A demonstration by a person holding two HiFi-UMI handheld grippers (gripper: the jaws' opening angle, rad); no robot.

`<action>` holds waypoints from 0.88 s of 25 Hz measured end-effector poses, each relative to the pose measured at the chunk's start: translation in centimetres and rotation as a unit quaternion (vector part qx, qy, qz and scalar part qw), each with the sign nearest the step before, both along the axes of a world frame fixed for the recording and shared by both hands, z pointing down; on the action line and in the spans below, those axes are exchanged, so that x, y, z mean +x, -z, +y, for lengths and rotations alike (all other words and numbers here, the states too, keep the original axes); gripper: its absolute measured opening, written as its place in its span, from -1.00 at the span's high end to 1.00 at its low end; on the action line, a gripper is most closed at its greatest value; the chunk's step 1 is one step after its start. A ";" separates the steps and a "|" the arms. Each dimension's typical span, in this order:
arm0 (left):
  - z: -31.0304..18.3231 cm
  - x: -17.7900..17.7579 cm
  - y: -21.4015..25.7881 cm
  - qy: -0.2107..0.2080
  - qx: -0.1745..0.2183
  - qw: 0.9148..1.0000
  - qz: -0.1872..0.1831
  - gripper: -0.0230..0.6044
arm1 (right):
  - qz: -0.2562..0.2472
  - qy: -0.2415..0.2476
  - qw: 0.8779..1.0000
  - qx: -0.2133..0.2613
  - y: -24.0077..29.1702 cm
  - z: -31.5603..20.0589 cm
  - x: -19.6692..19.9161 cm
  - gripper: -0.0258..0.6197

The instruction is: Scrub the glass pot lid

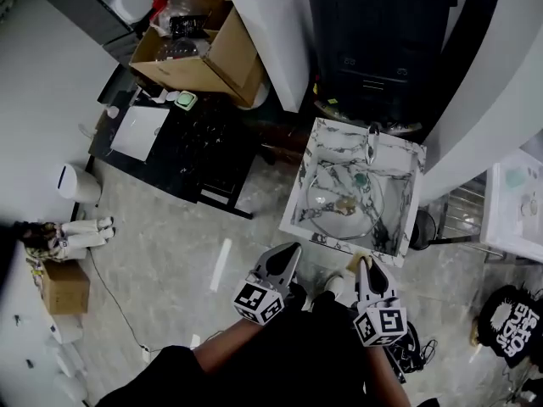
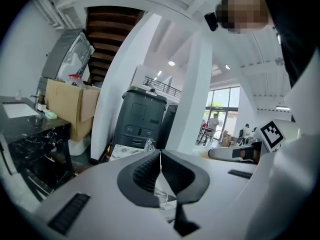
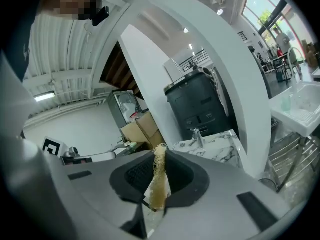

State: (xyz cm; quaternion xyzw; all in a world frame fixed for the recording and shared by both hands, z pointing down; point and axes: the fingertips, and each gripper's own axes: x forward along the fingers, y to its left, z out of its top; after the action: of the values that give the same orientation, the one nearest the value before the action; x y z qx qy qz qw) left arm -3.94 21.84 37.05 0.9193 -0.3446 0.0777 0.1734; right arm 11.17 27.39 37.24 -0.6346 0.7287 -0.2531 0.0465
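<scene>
The glass pot lid (image 1: 342, 202) lies flat in the white marble sink (image 1: 312, 176), below the faucet (image 1: 373, 142). Both grippers hover just short of the sink's near edge. My left gripper (image 1: 291, 251) is shut with nothing in it; in the left gripper view its jaws (image 2: 160, 156) meet in a thin line, with the sink's corner (image 2: 125, 151) ahead. My right gripper (image 1: 365, 263) is shut on a tan fibrous scrubber (image 3: 159, 176), which stands upright between the jaws. The sink (image 3: 220, 144) and faucet (image 3: 196, 134) show beyond it.
A dark grey bin (image 1: 382, 32) stands behind the sink, flanked by white columns (image 1: 271, 32). To the left are a black table (image 1: 182, 147) and an open cardboard box (image 1: 199, 45). A white rack (image 1: 517, 206) stands at the right. A small box (image 1: 64, 287) sits on the floor.
</scene>
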 end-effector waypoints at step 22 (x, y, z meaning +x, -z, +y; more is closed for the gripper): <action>-12.9 0.2 -8.2 -0.081 -0.062 0.994 -0.041 0.87 | 0.042 0.081 0.993 -0.073 -9.9 -18.1 -4.9 0.72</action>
State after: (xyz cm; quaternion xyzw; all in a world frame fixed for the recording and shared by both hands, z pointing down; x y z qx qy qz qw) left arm -3.74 8.95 45.30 0.9275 -0.2707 0.1507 0.2092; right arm 6.29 9.25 47.16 -0.5855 0.7583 -0.2821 -0.0509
